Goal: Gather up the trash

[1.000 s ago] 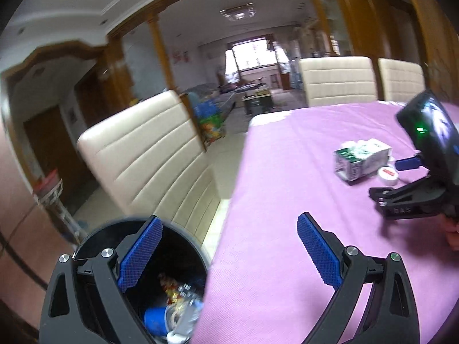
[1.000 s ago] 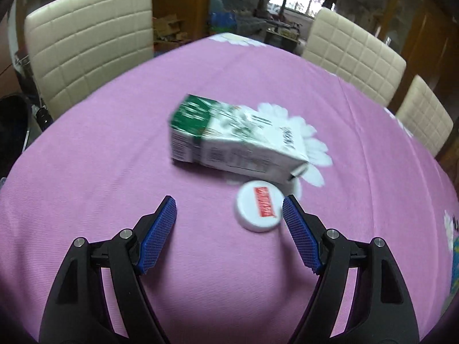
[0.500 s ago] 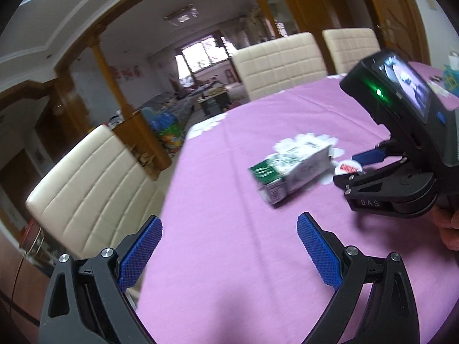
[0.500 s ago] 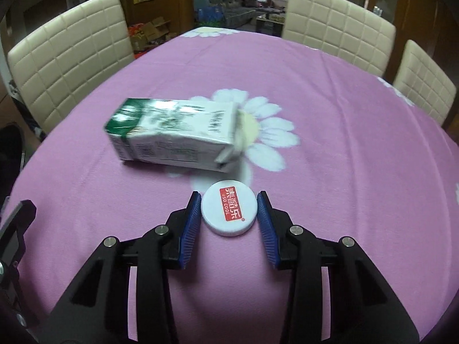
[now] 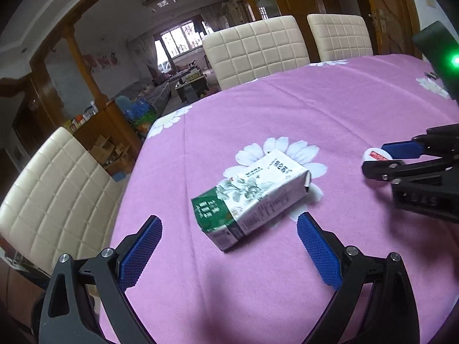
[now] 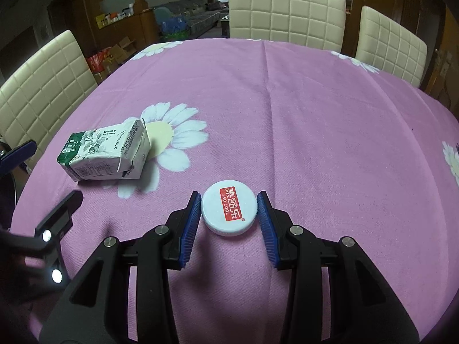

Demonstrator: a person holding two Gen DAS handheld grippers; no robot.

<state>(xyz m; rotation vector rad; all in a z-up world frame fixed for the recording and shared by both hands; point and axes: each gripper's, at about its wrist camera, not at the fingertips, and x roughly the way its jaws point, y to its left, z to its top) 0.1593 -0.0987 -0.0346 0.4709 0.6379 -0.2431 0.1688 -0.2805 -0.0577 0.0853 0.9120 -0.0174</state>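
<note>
Round table under a purple cloth (image 6: 287,120) printed with white daisies, one large daisy (image 6: 169,140) with a pale yellow centre near the left side, others at the far and right edges. Cream quilted chairs drawn up around it: one at the left (image 6: 43,86), one at the far side (image 6: 287,11), another at the far right (image 6: 390,46). Beyond, dark wooden pillars (image 5: 83,66) and panelling, a wooden door (image 5: 381,14) behind the chairs, cardboard boxes (image 5: 106,149) and coloured packages on the floor. Farther back, a living room with a sofa, a low table (image 5: 190,81) and a bright barred window (image 5: 180,38); ceiling light (image 5: 159,0) overhead.
</note>
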